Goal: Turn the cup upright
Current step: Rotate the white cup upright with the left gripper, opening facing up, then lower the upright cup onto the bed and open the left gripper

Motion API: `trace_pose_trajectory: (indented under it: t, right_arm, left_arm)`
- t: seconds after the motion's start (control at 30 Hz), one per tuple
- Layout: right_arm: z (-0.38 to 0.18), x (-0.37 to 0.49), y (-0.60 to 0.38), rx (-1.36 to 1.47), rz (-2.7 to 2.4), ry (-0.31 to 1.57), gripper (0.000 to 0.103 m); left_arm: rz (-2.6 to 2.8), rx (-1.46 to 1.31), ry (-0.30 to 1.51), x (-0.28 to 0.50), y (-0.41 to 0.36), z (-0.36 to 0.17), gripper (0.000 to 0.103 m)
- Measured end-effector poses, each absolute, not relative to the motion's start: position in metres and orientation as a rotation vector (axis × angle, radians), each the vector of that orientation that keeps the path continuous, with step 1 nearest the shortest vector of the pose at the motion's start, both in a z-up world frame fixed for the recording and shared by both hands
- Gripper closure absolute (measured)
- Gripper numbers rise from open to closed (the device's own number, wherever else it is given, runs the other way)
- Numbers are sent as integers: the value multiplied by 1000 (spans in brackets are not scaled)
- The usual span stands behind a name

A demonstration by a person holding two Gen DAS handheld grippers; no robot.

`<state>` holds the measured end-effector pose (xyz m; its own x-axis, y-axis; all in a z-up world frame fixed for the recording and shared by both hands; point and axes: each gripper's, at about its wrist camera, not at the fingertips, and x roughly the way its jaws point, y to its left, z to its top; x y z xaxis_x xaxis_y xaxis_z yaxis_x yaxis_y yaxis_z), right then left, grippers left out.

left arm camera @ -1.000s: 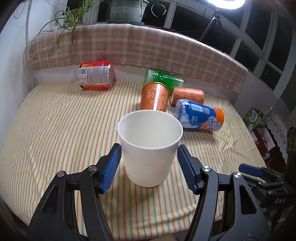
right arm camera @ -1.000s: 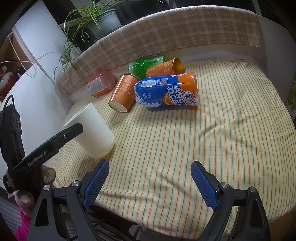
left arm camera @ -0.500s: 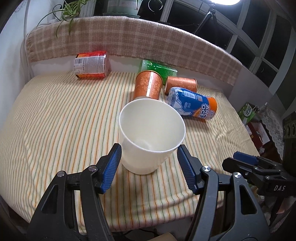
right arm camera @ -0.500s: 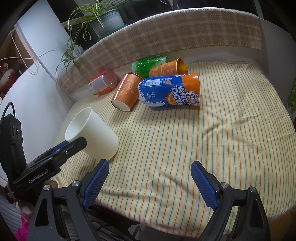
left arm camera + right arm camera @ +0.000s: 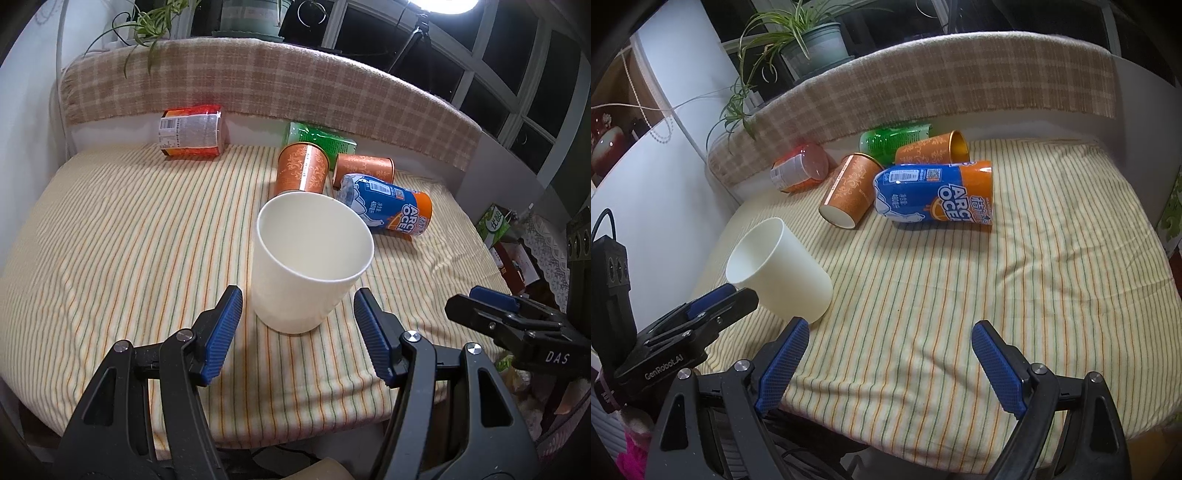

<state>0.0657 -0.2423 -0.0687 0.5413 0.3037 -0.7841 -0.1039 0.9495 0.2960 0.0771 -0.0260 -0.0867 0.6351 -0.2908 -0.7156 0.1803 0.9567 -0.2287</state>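
White cup [image 5: 310,258] upright near counter [image 5: 110,229] front edge, released; left gripper [image 5: 299,332] jaws wide, right gripper [image 5: 890,365] jaws wide, empty. Orange cups lie sideways.

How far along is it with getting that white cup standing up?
Done, it seems: the white cup stands mouth up on the striped cloth, with the left gripper open, its fingers apart from the cup on either side. In hand: nothing; the right gripper is open and empty too. Left: only pulling away. The orange cups and the blue bottle behind lie on their sides.
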Motion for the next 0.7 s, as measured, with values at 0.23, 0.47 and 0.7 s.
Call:
trace_pose_trajectory:
  t: [0.23,0.47,0.7]
  right_arm:
    - [-56,61,-229,144,229,915,12]
    - [-44,54,-217,68,214,852,12]
    - [-38,48,-207,15,198,804,10]
  left_arm:
    - [-259,-122,803,62,-18,-77,38]
    - [-232,-109,758,49,-11,-68,30]
    - [-178,-82,676,37,-5,-52,16]
